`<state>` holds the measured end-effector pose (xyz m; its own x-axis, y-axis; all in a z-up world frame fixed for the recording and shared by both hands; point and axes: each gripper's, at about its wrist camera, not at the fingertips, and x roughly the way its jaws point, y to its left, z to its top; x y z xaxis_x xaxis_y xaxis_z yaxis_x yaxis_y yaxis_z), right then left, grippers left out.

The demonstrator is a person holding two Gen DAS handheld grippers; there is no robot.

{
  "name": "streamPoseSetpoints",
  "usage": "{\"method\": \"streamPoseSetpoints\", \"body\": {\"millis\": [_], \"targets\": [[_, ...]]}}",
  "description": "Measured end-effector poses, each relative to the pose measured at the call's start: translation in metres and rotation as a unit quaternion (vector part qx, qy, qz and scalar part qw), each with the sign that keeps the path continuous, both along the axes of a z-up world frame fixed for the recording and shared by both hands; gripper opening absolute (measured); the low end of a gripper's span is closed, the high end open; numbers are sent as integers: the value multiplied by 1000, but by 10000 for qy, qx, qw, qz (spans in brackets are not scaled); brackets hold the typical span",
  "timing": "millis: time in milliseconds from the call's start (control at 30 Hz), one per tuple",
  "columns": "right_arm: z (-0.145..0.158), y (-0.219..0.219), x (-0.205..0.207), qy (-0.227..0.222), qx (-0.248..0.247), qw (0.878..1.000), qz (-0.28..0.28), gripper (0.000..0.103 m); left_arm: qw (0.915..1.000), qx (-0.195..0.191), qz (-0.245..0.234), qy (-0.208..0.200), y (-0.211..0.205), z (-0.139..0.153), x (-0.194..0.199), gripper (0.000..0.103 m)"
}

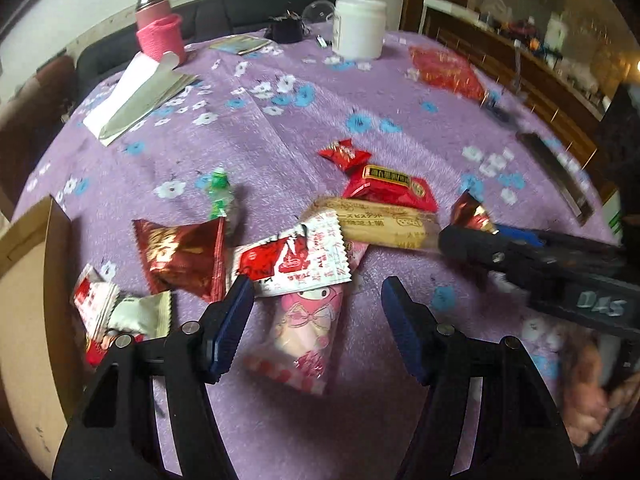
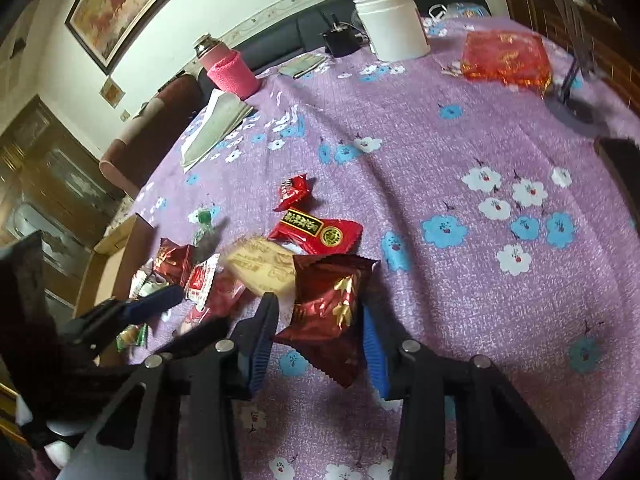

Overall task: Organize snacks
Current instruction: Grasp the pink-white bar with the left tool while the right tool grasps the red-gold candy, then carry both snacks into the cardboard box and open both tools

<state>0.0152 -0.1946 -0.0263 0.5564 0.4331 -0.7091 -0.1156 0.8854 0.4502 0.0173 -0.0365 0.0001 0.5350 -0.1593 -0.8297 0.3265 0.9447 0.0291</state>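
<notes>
Several snack packets lie in a heap on the purple flowered tablecloth [image 1: 280, 120]. My left gripper [image 1: 318, 312] hangs open over a pink cartoon packet [image 1: 304, 332], with a gap at its right pad. A white-and-red packet [image 1: 296, 260], a dark red packet [image 1: 180, 256], a beige biscuit packet [image 1: 380, 224] and a red packet [image 1: 388, 188] lie just beyond. My right gripper [image 2: 318, 332] is shut on another dark red foil packet [image 2: 332, 308], and both pads touch its sides. From the left wrist view that right gripper [image 1: 460, 236] reaches in from the right.
A cardboard box [image 1: 24, 280] stands at the left table edge with small packets [image 1: 96, 304] at its rim. A pink flask [image 1: 160, 28], a white jar [image 1: 360, 28], a folded paper pack [image 1: 136, 96] and a red-gold bag [image 2: 504, 56] sit farther back. A stand [image 2: 572, 108] is at the right.
</notes>
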Motion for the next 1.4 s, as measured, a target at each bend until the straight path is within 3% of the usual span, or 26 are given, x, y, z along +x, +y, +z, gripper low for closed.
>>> {"method": "streamPoseSetpoints", "body": {"millis": [33,67,100,167,400,500,667,867,1000,1400], "targets": [[0,0,0,1,10,10000,-8,44,9999,144,47,-7,-3,-4,1,64],[1,1,0,-11,0,10000,-13,43,9998,188,50,24,-4,-8,0,49],[2,2,-1,-38,-34,10000,-18,43,10000,-21,-12,-1,-2,-7,-1,30],[2,5,-4,-112,-105,9999,-36,42,10000,-75,26,38,0,-5,-4,23],[16,6,-28,-400,-117,9991,-126,39,9955,-932,149,25,42,22,-34,23],[26,9,-42,-453,5,9989,-123,39,9897,-1393,307,-134,73,44,-54,23],[49,38,-59,-653,-61,9978,140,39,9777,-1847,872,-486,139,66,-85,23],[67,99,-70,-727,22,9937,857,39,9610,-1853,1948,-649,230,56,-110,23],[71,152,-71,-673,40,9878,1406,39,9525,-1809,2384,-571,268,39,-122,23],[44,284,-73,-348,-350,9655,2558,39,9458,-1606,2815,-208,319,8,-132,23]]}}
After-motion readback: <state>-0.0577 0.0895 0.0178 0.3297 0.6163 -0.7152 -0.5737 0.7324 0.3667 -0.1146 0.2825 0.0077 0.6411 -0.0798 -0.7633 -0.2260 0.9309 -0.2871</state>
